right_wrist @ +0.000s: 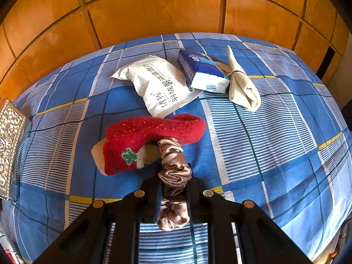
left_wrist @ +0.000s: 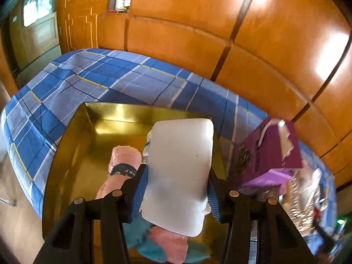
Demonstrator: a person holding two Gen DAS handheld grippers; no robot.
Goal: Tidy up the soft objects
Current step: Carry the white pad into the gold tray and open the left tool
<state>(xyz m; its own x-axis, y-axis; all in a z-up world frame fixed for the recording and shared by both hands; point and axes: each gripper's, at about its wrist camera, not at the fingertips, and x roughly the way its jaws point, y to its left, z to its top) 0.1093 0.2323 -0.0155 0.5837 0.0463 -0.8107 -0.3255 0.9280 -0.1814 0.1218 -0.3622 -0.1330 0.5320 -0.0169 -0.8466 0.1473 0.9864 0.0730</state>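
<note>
My left gripper (left_wrist: 177,171) is shut on a white soft pack (left_wrist: 180,165), its blue pads pressing both long sides. The pack hangs over an open gold box (left_wrist: 105,107) on the bed. Inside the box lie a rolled pink towel (left_wrist: 123,160) with a dark band, a teal cloth (left_wrist: 140,237) and another pink cloth (left_wrist: 171,244). My right gripper (right_wrist: 175,173) is shut on a beige satin scrunchie (right_wrist: 173,167), just above the bed and touching a red fuzzy sock (right_wrist: 140,138).
On the blue plaid bed (right_wrist: 275,132) lie a white wipes pack (right_wrist: 160,83), a blue tissue pack (right_wrist: 202,70) and a tied cream cloth (right_wrist: 239,81). A silver embossed box (right_wrist: 8,145) sits at the left edge. A purple box (left_wrist: 270,151) stands right of the gold box. Wooden panels back the bed.
</note>
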